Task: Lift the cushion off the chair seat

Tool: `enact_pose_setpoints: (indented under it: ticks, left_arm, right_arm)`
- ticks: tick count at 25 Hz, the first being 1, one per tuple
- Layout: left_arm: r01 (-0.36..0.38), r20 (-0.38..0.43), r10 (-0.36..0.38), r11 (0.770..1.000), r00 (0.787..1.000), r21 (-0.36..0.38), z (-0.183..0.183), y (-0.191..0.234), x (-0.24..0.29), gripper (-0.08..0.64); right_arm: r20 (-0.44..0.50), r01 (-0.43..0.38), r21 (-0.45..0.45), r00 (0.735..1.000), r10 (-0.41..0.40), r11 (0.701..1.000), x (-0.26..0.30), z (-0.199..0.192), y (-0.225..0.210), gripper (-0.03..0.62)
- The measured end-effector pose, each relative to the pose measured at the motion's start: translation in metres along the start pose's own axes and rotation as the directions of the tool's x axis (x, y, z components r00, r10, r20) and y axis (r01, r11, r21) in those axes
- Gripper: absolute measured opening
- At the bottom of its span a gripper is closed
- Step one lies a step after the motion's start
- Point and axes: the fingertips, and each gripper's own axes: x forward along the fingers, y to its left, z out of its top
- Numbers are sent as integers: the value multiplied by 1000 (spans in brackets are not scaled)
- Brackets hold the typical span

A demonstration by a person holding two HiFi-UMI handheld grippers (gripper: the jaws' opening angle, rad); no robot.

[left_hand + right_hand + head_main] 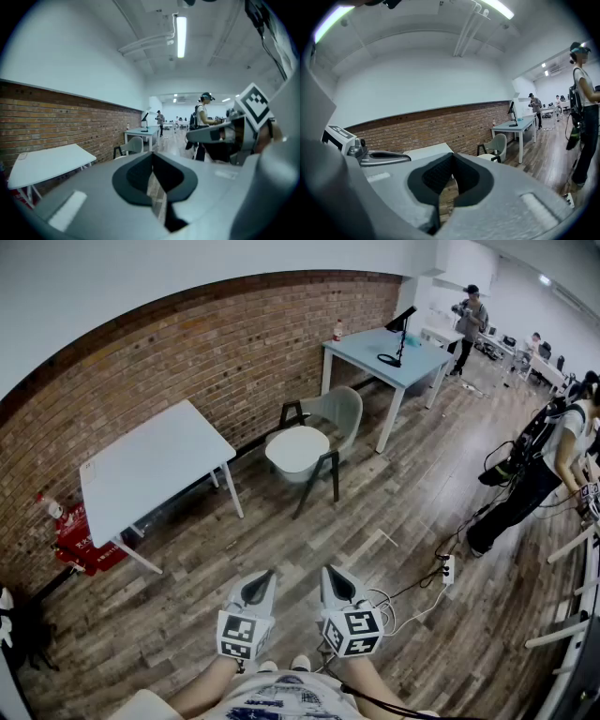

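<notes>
Head view looks down on the left hand-held gripper [264, 577] and the right hand-held gripper [330, 573]. They are held side by side at the bottom of the picture, a little apart, both tilted slightly downward and aimed across the room. Each gripper view shows its own jaws pressed together along a single seam with nothing between them, so both are closed and empty.

Beneath them lies a wood-plank floor [375, 521]. A white power strip [448, 568] with trailing cables rests on it just right of the right hand-held gripper.

Well ahead of both stands a grey chair [343, 409] with dark legs. The round white cushion [297, 448] lies flat on its seat, untouched and far from either gripper.

Left of the chair, a white bench [150, 465] stands against the brick wall [234, 343]. A red item [80, 538] sits on the floor near the bench's left end. Beyond the chair is a pale blue bench [380, 354] carrying a black desk lamp [398, 334] and a small bottle [337, 331].

At the right edge a person [544, 465] leans forward. Another person [472, 315] stands far back in the room.
</notes>
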Motion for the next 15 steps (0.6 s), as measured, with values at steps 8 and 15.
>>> enact_pose_setpoints:
  ticks: [8,15]
  left_arm:
    - [-3,-21,3,1000,1000,-1,1,-8,15,-9]
    - [2,-46,-2,1000,999,4,-9,-8,26,-9]
  right_arm:
    - [-2,1,14,1000,-1,1000,1,0,-18,-3]
    - [-2,2,44,1000,-2,999,12,0,-33,-2]
